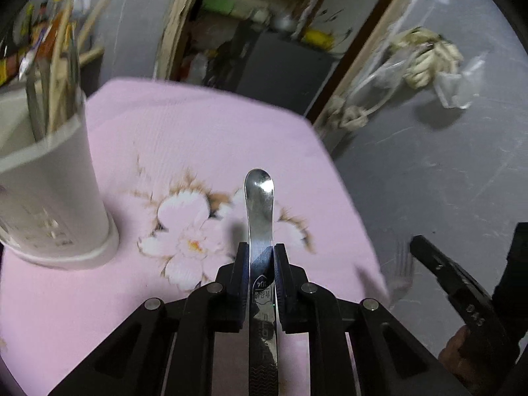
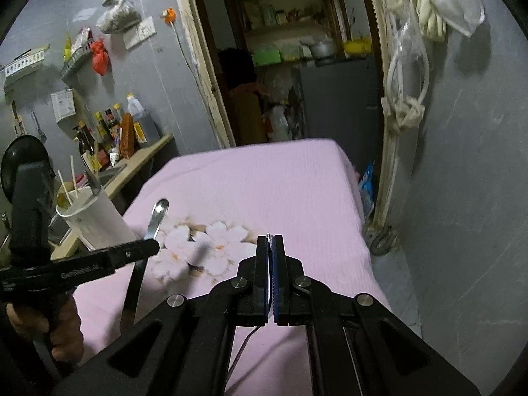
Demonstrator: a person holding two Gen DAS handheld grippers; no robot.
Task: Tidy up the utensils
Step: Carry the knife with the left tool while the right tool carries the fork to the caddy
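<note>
My left gripper (image 1: 260, 247) is shut on a steel spoon (image 1: 259, 198), held above the pink flowered cloth (image 1: 181, 132); the spoon's end points away from me. The right wrist view shows that gripper (image 2: 145, 247) and the spoon (image 2: 155, 217) at left. A white utensil holder (image 1: 56, 191) with chopsticks and metal utensils stands at the left on the cloth; it also shows in the right wrist view (image 2: 95, 217). My right gripper (image 2: 270, 237) is shut on a thin metal utensil seen edge-on; in the left wrist view blurred fork tines (image 1: 401, 264) show beside it.
The cloth-covered table (image 2: 264, 178) ends at right near a grey wall (image 2: 462, 198) and a door frame (image 2: 386, 132). An open doorway with shelves lies beyond the far edge. A counter (image 2: 145, 155) with bottles stands at the left.
</note>
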